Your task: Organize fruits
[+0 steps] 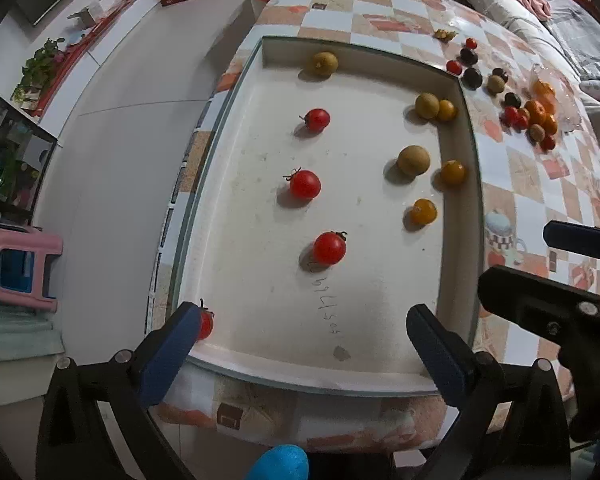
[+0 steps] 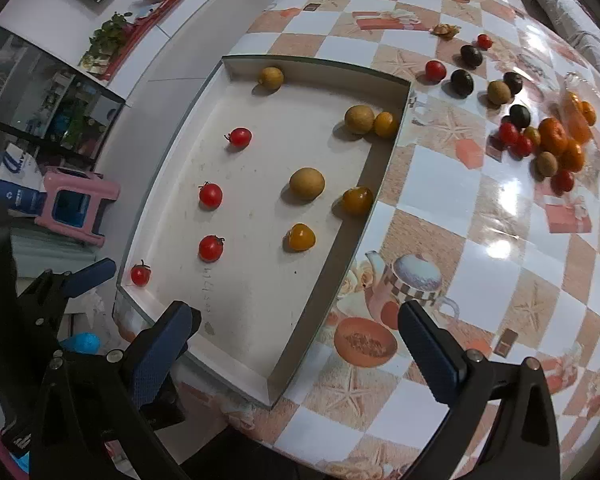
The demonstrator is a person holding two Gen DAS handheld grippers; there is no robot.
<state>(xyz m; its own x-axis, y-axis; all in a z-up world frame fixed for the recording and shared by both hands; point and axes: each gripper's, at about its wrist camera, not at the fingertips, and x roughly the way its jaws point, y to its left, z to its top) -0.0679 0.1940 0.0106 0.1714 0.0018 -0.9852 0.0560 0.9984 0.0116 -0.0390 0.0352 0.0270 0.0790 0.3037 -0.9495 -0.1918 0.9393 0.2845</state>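
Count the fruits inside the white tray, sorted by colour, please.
Red tomatoes: 4
Brownish-green round fruits: 3
Orange-yellow fruits: 3
Total in the white tray: 10

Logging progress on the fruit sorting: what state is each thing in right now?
Left tool: open, empty.
Right tool: open, empty.
Tray: holds ten fruits.
Red tomatoes: four, lined along one side.
Loose fruit pile: on the tablecloth, unsorted.
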